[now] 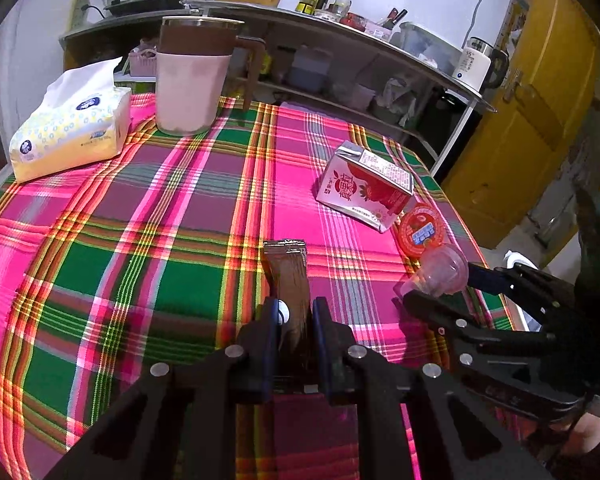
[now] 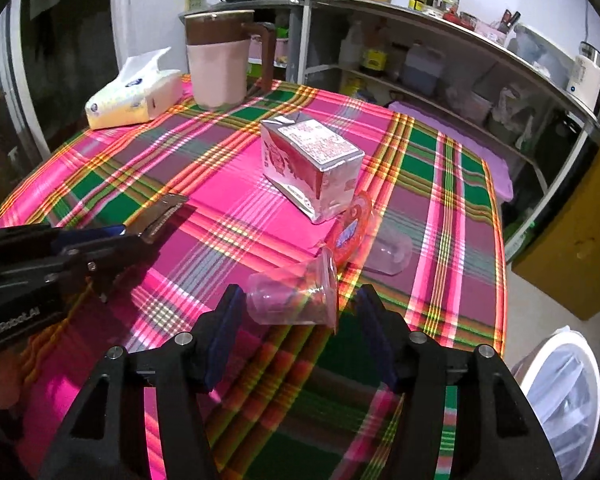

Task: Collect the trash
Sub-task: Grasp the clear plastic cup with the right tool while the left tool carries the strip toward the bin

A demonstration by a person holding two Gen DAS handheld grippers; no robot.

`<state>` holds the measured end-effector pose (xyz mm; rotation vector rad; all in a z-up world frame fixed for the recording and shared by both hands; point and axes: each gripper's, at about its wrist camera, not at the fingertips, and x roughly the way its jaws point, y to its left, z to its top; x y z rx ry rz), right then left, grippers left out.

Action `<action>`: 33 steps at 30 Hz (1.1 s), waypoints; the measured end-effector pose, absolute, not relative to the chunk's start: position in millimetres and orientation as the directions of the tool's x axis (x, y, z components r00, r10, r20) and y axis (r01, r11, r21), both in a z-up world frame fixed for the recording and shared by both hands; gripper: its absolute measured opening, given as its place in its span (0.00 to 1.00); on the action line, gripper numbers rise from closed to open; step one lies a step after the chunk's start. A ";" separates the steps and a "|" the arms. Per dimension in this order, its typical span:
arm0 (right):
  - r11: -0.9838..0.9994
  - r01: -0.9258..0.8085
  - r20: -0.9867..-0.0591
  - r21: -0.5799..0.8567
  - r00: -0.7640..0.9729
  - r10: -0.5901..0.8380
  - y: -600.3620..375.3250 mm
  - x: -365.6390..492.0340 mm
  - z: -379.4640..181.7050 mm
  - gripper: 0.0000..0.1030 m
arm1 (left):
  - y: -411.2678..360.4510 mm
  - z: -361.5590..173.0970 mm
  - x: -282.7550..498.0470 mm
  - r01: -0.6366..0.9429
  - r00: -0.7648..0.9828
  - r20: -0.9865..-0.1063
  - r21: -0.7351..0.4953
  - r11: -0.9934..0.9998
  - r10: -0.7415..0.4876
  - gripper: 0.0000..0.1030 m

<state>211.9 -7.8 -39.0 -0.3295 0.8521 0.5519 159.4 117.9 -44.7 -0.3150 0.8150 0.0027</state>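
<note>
Left wrist view showed the left tool [image 1: 296, 320] clamped on a brown foil wrapper [image 1: 286, 272] held above the plaid-covered counter [image 1: 160, 208]. Right wrist view showed the right tool [image 2: 300, 320] with its jaws spread wide around a clear plastic cup [image 2: 292, 296] lying on its side, pads not pressing it. Just beyond lay a red peel-off lid [image 2: 352, 228] touching a red-and-white drink carton [image 2: 312, 164]. A white lined bin [image 2: 560, 392] stood beside the counter, lower right.
</note>
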 end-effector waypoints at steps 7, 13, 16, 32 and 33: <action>0.826 -0.563 -0.768 -0.026 0.541 0.344 -14.5 204.9 -32.9 0.44 | 115.5 -43.7 158.4 -0.117 0.692 -0.712 -0.272 0.955 -0.119 0.17; 0.830 -0.558 -0.749 0.007 0.547 0.374 -25.1 188.4 -21.2 0.44 | 107.1 -37.1 148.0 -0.100 0.704 -0.700 -0.269 0.958 -0.123 0.17; 0.834 -0.551 -0.738 0.021 0.554 0.385 -33.5 179.0 -14.7 0.44 | 100.1 -31.5 141.1 -0.085 0.710 -0.692 -0.265 0.960 -0.128 0.17; 0.880 -0.466 -0.681 0.088 0.617 0.395 -98.9 126.5 16.7 0.44 | 39.9 2.9 101.6 0.041 0.736 -0.648 -0.251 0.967 -0.199 0.17; 0.884 -0.459 -0.677 0.091 0.622 0.393 -103.4 124.2 18.2 0.44 | 35.7 4.8 99.7 0.051 0.737 -0.644 -0.250 0.967 -0.205 0.17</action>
